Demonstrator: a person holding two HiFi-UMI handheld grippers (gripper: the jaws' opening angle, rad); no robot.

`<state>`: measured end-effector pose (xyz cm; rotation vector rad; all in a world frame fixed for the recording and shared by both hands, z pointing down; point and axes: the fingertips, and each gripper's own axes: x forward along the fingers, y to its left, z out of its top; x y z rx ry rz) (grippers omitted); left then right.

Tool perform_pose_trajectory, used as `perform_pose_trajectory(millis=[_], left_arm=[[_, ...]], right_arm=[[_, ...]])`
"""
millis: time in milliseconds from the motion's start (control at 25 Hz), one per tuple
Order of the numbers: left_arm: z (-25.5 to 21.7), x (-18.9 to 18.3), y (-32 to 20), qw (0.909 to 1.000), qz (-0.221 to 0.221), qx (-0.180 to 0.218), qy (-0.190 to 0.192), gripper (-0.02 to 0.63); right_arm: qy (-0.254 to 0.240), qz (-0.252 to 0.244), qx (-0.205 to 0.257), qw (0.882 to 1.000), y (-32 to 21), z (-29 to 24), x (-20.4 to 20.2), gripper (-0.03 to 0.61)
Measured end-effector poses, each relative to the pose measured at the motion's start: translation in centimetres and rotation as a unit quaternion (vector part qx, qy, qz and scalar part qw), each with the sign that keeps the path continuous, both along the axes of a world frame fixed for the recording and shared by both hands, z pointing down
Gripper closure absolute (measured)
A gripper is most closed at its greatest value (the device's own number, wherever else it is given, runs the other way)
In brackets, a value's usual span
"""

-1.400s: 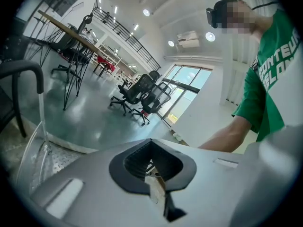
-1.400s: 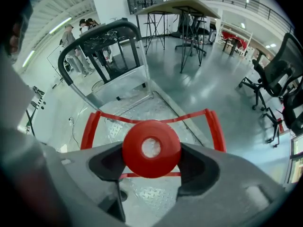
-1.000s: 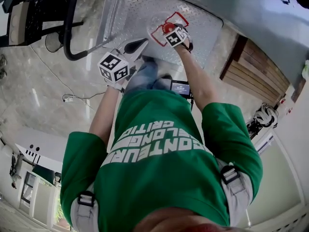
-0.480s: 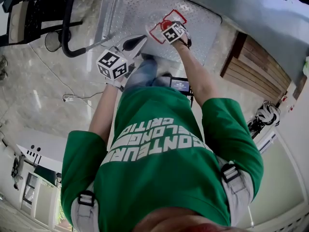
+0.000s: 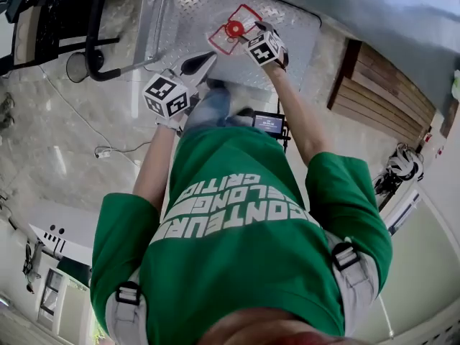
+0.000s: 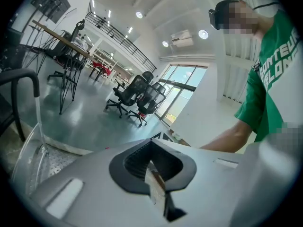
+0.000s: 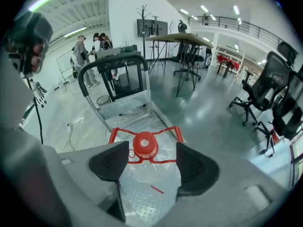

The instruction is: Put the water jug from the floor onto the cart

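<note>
Here, the clear plastic water jug with the red cap and red carrying frame [image 5: 232, 29] stands upright on the silver diamond-plate deck of the platform cart [image 5: 291, 26], off the floor. The cart's black tubular push handle [image 5: 92, 38] rises at the deck's far left in the head view.

The person's right arm [image 5: 300, 124] reaches straight forward from the shoulder, elbow nearly extended, and carries the right gripper [image 5: 256, 36] just beside the jug's cap. In the right gripper view its two dark jaws stand wide apart and hold nothing. The red cap shows in the gap between them, a little beyond the tips and apart from both pads. The jug's clear body is hard to make out against the plate (it seems to lie under and ahead of the jaws), so I cannot tell whether any part of the gripper touches it.

The left arm [image 5: 153, 175] is held closer in, the forearm angled forward and slightly inward. The left gripper [image 5: 197, 65] hangs near the deck's near edge, well apart from the jug and pointing up and away from it. Its own view looks out over the hall towards black office chairs [image 6: 141, 97], and its jaws are pressed together with nothing between them.

The person wears a green T-shirt with white lettering [image 5: 237, 264], and a small black device with a lit screen [image 5: 269, 126] sits at the waist.
</note>
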<state>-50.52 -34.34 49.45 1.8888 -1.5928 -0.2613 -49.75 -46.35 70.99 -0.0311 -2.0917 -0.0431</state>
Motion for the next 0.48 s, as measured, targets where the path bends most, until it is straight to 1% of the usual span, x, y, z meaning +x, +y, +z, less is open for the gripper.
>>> perform_pose_trajectory(millis=[240,360,480], left_arm=[[-1.7,5.2,-0.2,0.9996,0.019,0.015,-0.012,0.603],[-2.7,7.8,-0.2,0.999,0.031,0.025,-0.019,0.603],[-3.6,10.5,-0.3,0.9979,0.045,0.035,-0.03,0.603]], right_arm=[[-0.091,0.029,0.031,0.995,-1.1,-8.6,5.1,0.279],[-0.13,0.043,0.045,0.99,-1.3,-12.9,8.6,0.285],[-0.168,0.06,0.056,0.982,-1.3,-17.0,12.4,0.307]])
